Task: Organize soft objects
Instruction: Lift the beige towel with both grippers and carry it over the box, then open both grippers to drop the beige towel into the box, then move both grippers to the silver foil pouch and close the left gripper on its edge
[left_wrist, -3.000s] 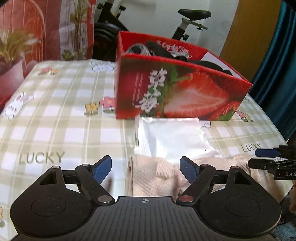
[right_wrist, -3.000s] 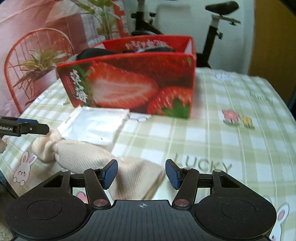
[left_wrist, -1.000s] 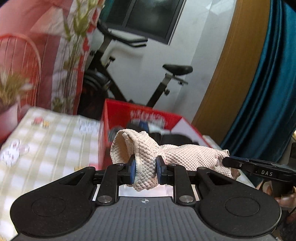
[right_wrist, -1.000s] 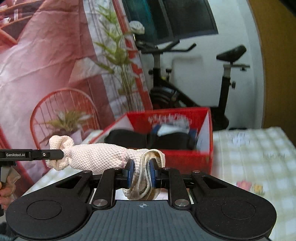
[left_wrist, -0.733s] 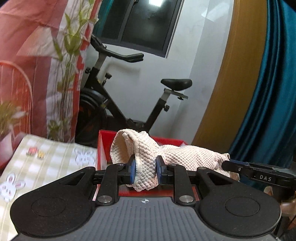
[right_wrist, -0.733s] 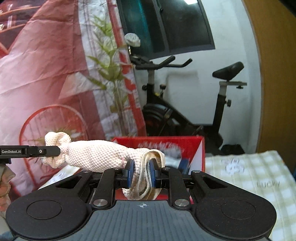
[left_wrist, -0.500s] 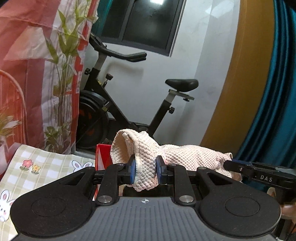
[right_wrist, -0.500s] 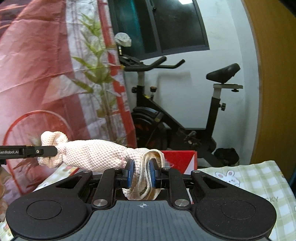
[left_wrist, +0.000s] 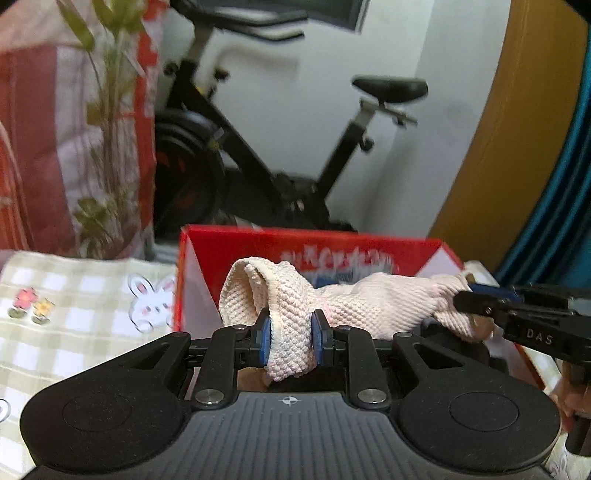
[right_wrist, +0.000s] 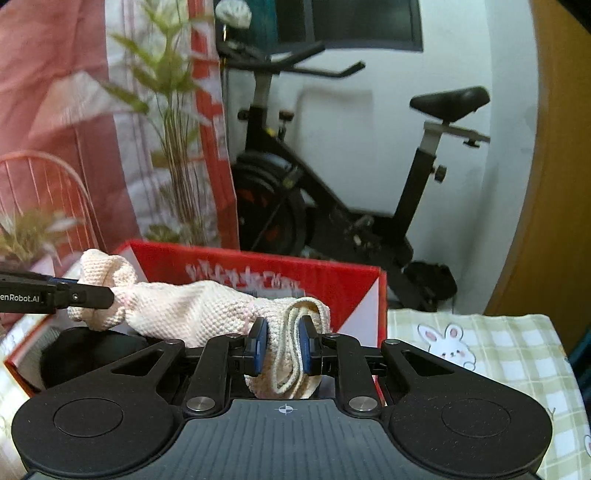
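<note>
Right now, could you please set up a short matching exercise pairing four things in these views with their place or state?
Things:
1. cream knitted cloth
2. red strawberry box
3. exercise bike
4. checked tablecloth

Places or states:
A. stands on the floor beyond the table
B. held stretched between the left hand-held gripper and the right hand-held gripper, above the box
C. printed with rabbits and flowers
D. open-topped, with dark items inside

Pairs: 1-B, 2-D, 3-A, 4-C
</note>
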